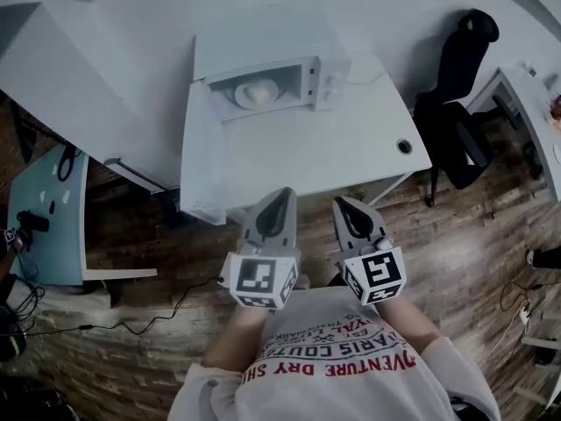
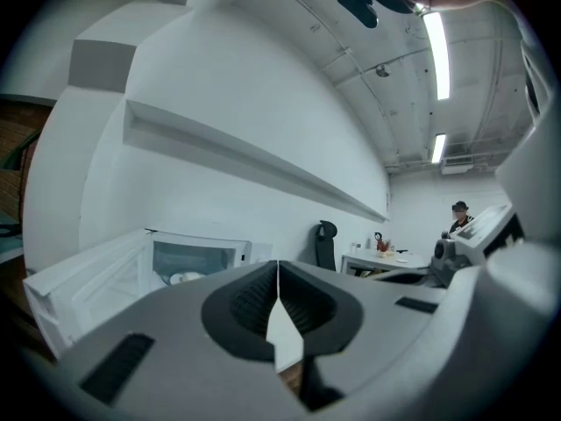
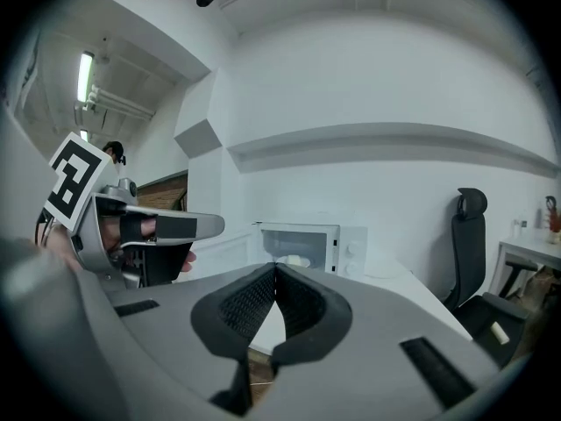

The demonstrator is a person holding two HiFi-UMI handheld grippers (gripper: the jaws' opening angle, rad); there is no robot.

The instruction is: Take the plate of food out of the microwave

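**Head view.** Left gripper (image 1: 280, 196) and right gripper (image 1: 340, 203) are both held low, at the near edge of the white table (image 1: 351, 152). Each has its jaws pressed together and holds nothing.
- Risk: shut jaws cannot take a plate rim. If they reach the cavity unopened, they would likely shove the plate deeper or knock the food.
- The plate of food (image 1: 256, 94) sits inside the microwave (image 1: 326, 82), across the table and well apart from both grippers. It is ahead and a little left of the left gripper, and ahead and further left of the right one.

**Left gripper view.** The jaws meet in a thin seam with nothing between them.
- Risk: the microwave door (image 2: 88, 283) stands swung open, ahead and to the left. An approach from that side could clip it.
- The plate shows as a pale shape low in the cavity, ahead and left of the jaw line, far off.

**Right gripper view.** The jaws are closed and empty, and the left gripper is alongside on its left.
- Risk: two grippers would crowd one narrow opening. A pinch on only one side of the rim could tilt the plate and let the food slide.
- The microwave lies nearly in line with the jaws, slightly to the right. The plate is inside it, well beyond reach.
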